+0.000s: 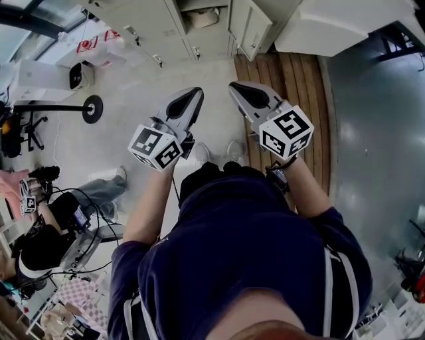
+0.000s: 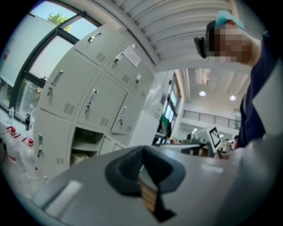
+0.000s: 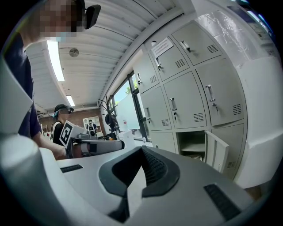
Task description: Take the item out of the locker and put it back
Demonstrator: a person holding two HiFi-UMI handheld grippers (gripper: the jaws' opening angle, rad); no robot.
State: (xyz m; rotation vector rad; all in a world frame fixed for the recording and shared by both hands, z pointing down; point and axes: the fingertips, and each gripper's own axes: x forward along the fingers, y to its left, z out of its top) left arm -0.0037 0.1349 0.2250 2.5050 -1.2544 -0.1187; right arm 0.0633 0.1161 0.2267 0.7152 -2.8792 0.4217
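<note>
Left gripper [image 1: 195, 94]: the jaws are together, with nothing between them. It is held about level in front of the person's chest.
Right gripper [image 1: 236, 87]: the jaws are closed too and carry nothing. It is just beside the left one and tipped a little downward.
Item [image 1: 201, 18]: a pale, beige thing lying inside the open compartment [image 3: 193, 140] of the locker bank [image 2: 88, 101]. It is well apart from both grippers.
Direction from the claws: the item is straight ahead of both tips and across a stretch of bare floor [image 1: 153, 86]. In the head view the compartment is nearly in line with the left tip.
Door [image 3: 217, 154]: it is swung open and stands on the right gripper's side of the opening. I judge the opening is freer on the left gripper's side.
Nearer hand: both tips seem about equally far from the locker. I judge the left one slightly better placed, but only by its line, not by its distance.
Long axis of the item: it looks low and wide on the compartment floor, but it is too small to give a sure axis.
Stage: the item in the locker with the door open fits a moment before it is taken out. It fits a moment after it is put back as well.
Hidden or unclear: the head view cuts off the top of the compartment. In the left gripper view the gripper body covers the lower lockers. What the item is cannot be made out.
</note>
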